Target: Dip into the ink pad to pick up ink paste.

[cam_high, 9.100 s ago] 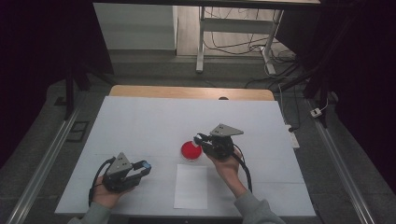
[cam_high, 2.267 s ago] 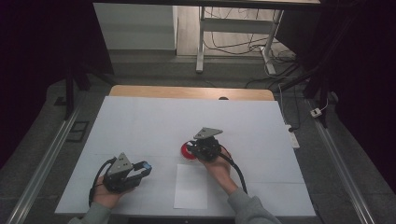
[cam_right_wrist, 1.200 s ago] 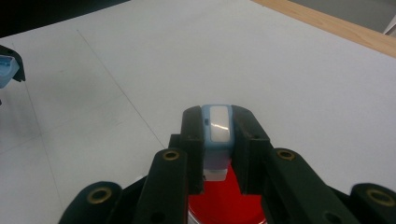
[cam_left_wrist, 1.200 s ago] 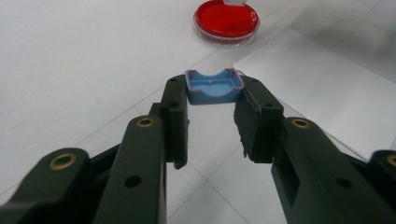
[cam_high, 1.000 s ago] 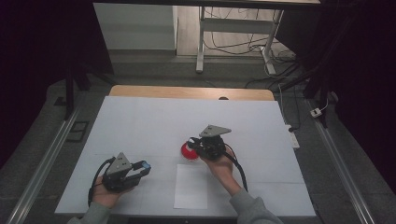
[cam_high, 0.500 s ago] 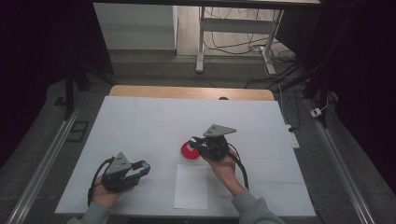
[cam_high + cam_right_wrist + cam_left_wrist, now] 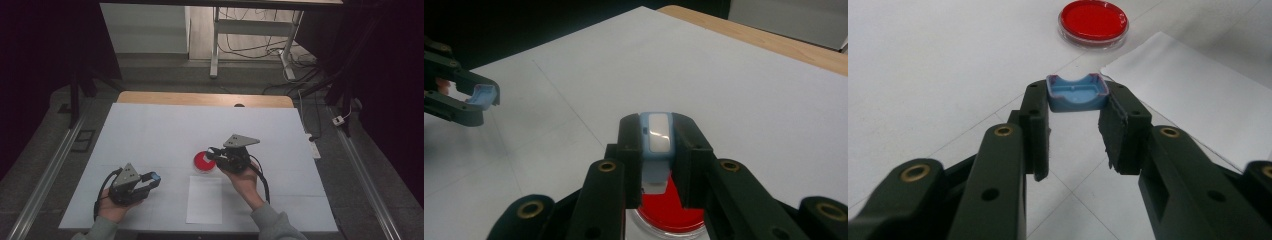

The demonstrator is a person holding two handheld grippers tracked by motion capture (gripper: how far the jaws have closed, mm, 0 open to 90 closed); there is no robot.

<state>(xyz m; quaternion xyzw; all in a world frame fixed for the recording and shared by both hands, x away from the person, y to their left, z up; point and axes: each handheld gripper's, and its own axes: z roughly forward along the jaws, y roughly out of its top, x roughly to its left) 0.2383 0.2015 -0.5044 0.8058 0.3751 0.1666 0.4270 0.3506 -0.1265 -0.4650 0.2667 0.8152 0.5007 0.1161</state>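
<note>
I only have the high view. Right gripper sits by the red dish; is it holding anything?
Observer: Yes. In the right gripper view, the right gripper is shut on a small pale blue stamp, held upright between the jaws.
Operator: Is it over the red dish?
Observer: The red dish lies just beneath and behind the jaws in that view; whether the stamp touches it, I cannot tell.
Operator: And the left gripper?
Observer: The left gripper clamps a blue cap by its sides at the jaw tips, hollow side towards the camera.
Operator: Anything near it?
Observer: A white paper sheet lies flat on the table just to the right of the jaws in the left gripper view.
</note>
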